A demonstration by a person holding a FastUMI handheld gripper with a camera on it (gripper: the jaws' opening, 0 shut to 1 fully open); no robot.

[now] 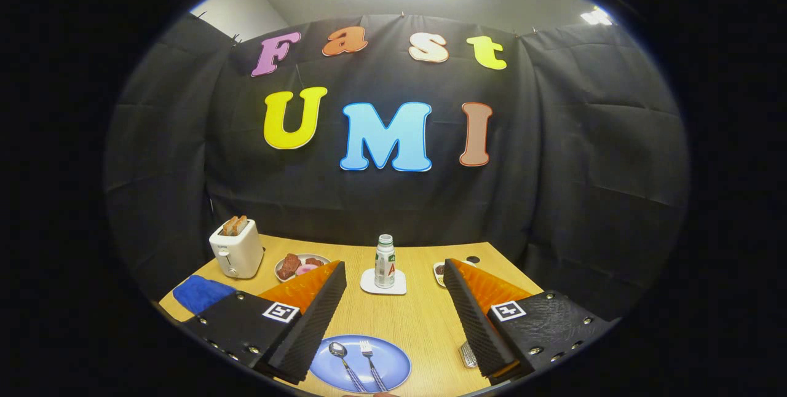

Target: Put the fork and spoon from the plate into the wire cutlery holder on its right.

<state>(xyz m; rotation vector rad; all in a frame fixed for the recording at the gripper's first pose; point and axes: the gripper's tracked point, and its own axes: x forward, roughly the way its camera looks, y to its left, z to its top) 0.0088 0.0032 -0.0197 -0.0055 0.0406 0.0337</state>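
A blue plate [390,360] lies on the wooden table between my two fingers, close below them. On it a spoon [339,354] rests on the left and a fork [371,357] beside it on the right, both with striped handles pointing toward me. My gripper [393,271] hangs open above the table, nothing between its fingers. A bit of the wire cutlery holder [468,354] peeks out to the right of the plate, mostly hidden behind the right finger.
Beyond the fingers a small bottle [385,262] stands on a white coaster [383,286]. A white toaster [237,249] with toast, a plate of pastries [299,267] and a blue cloth [201,293] lie far left; a small dish [439,272] sits far right.
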